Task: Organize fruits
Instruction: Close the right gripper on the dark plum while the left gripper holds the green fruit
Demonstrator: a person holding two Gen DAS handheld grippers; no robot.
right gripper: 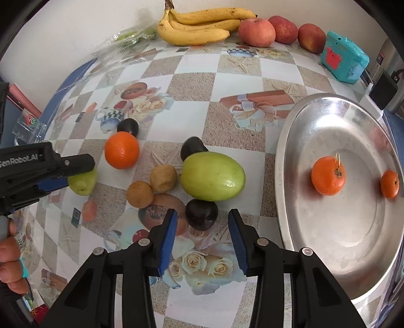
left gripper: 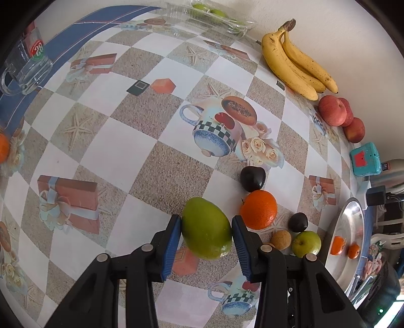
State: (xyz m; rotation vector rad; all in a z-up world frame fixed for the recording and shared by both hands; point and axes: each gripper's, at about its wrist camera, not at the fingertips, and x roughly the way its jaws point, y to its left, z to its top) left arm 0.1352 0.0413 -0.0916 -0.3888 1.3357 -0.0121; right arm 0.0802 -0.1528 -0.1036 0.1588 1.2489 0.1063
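Note:
My left gripper (left gripper: 206, 224) is shut on a green oval fruit (left gripper: 206, 228), both blue pads pressing its sides just above the patterned tablecloth. Seen from the right wrist view, that gripper (right gripper: 75, 174) and its green fruit (right gripper: 83, 185) are at the left. My right gripper (right gripper: 204, 227) is open and straddles a dark plum (right gripper: 201, 214), with gaps between the pads and the plum. Beyond the plum lie a large green fruit (right gripper: 213, 176), two brown fruits (right gripper: 163, 178), another dark plum (right gripper: 193, 148) and an orange (right gripper: 122, 150). A silver tray (right gripper: 282, 176) at the right holds two oranges (right gripper: 328, 175).
Bananas (right gripper: 199, 27) and three red apples (right gripper: 256, 31) lie along the far wall, beside a teal box (right gripper: 343, 59). A clear plastic container (left gripper: 214, 17) and a glass mug (left gripper: 27, 65) stand at the far left. A person's hand (right gripper: 10, 252) shows at the lower left.

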